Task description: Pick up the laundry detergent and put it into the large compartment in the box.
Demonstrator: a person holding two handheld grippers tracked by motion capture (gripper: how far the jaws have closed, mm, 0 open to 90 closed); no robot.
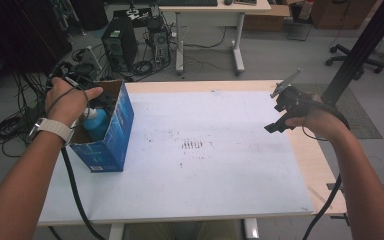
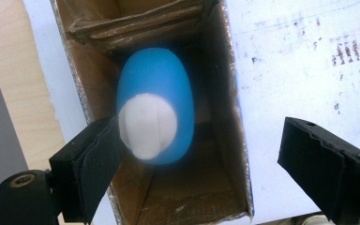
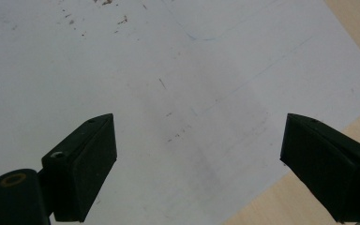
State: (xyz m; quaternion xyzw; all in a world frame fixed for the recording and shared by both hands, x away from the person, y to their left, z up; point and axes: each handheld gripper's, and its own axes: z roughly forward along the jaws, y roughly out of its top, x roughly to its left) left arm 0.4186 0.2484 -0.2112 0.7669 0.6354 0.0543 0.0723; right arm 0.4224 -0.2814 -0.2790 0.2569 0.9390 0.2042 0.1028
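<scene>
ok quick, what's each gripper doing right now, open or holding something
left gripper: open, holding nothing, above the blue bottle in the box.
right gripper: open, empty, over the white sheet.

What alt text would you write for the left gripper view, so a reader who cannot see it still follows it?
A blue bottle with a white cap stands inside an open cardboard box, seen from above. The left gripper hangs over the box with its two black jaws wide apart, gripping nothing. The box stands on a scuffed white tabletop.
</scene>
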